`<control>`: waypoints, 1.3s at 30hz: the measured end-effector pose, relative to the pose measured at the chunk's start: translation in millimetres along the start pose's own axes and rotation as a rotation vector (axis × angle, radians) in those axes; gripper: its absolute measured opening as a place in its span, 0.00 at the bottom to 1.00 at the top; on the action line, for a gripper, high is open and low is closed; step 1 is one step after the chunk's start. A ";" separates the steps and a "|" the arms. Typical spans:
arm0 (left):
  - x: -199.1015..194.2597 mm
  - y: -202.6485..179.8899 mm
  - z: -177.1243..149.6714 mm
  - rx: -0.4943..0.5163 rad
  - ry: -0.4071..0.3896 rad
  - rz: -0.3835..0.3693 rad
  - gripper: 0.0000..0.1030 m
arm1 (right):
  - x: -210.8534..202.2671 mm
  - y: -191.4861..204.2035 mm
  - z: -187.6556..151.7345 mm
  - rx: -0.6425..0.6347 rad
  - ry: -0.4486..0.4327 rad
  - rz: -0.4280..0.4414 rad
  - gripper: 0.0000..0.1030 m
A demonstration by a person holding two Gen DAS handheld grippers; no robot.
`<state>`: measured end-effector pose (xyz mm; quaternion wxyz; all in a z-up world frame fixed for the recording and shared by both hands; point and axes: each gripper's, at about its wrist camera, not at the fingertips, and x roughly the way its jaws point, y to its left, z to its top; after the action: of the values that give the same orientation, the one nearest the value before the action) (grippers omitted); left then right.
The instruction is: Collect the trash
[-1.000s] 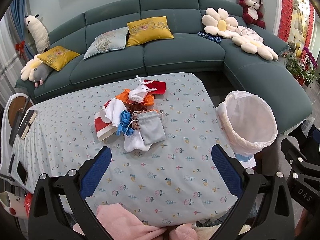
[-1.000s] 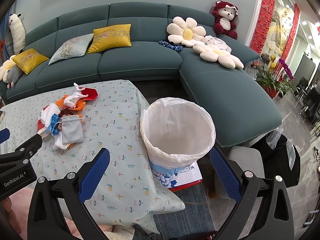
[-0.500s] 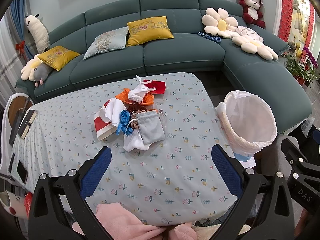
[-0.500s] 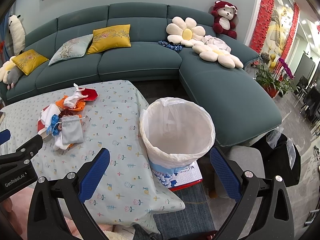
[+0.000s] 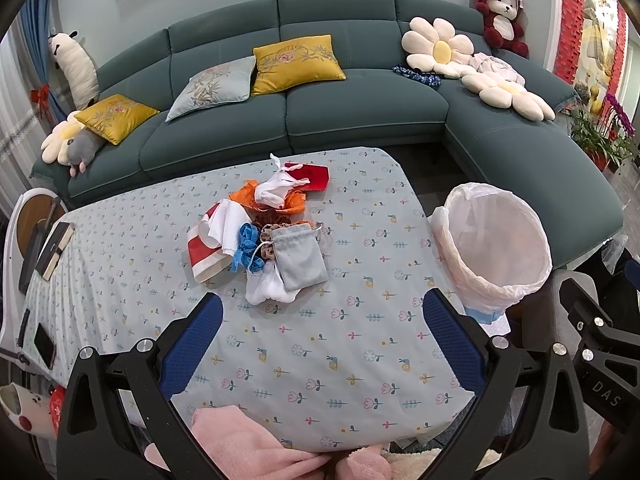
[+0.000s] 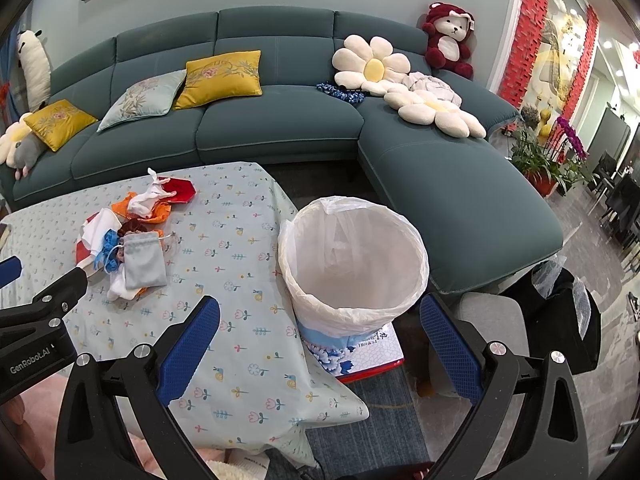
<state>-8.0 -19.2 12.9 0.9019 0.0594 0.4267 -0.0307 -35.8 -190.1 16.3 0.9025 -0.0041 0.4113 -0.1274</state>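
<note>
A pile of trash point(image 5: 264, 232) lies mid-table: a grey drawstring pouch point(image 5: 300, 256), white cloth, blue ribbon, orange paper and a red packet point(image 5: 312, 178). The pile also shows in the right wrist view point(image 6: 132, 236). A bin with a white liner point(image 5: 496, 248) stands at the table's right edge and shows large in the right wrist view point(image 6: 352, 264). My left gripper point(image 5: 320, 344) is open and empty, above the table short of the pile. My right gripper point(image 6: 320, 344) is open and empty, in front of the bin.
The table point(image 5: 360, 360) has a floral cloth. A teal sofa point(image 5: 320, 120) with cushions and plush toys runs behind it. A book and a phone lie at the table's left edge point(image 5: 52, 248). A blue-and-white box point(image 6: 360, 356) sits under the bin. Potted plants point(image 6: 552, 160) stand at right.
Both grippers have shifted very slightly; the views are almost the same. Nothing was taken hold of or let go.
</note>
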 end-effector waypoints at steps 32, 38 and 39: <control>-3.0 -2.6 2.7 -0.003 -0.001 -0.001 0.93 | -4.5 0.4 3.9 -0.003 -0.005 0.000 0.93; -3.5 -2.7 4.1 -0.006 0.002 -0.003 0.93 | -4.7 2.0 6.9 -0.002 -0.005 -0.003 0.93; -3.7 -2.5 4.5 -0.009 0.003 -0.004 0.93 | -4.9 2.2 6.9 -0.002 -0.005 -0.002 0.93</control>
<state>-7.2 -22.2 18.3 0.9014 0.0547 0.4284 -0.0305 -33.3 -187.5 24.2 0.9035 -0.0059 0.4091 -0.1279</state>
